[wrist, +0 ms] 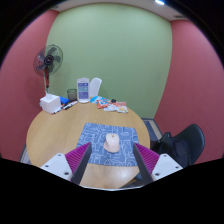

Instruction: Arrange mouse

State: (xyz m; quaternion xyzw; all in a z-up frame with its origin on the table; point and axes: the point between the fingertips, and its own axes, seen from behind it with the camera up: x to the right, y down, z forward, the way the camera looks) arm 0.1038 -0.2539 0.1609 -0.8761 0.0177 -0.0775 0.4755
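**Operator:** State the current configuration.

**Technician:** The tongs are spread, with both pink pads at the bottom of the frame and nothing pinched. The mouse sits lower centre, just ahead of the fingertips and roughly on their centreline, resting on the mouse pad, which lies on the round tabletop.

**Operator:** Describe the mouse.

**Technician:** Pale, whitish-pink, with a smooth domed shell. Whether it has a cable cannot be determined.

**Operator:** Failure risks from this position?

**Technician:** Three, in my judgement. First, the curved shell is likely slippery; closing high on the dome could squeeze it forward out of the pads. Second, an off-centre approach would let one finger touch first and skid the mouse across the pad. Third, descending too low could catch the pad's near edge and drag it toward the tabletop rim, which lies close behind the fingers.

**Operator:** Other hazards?

**Technician:** The clutter in the upper left, including the fan, is well apart.
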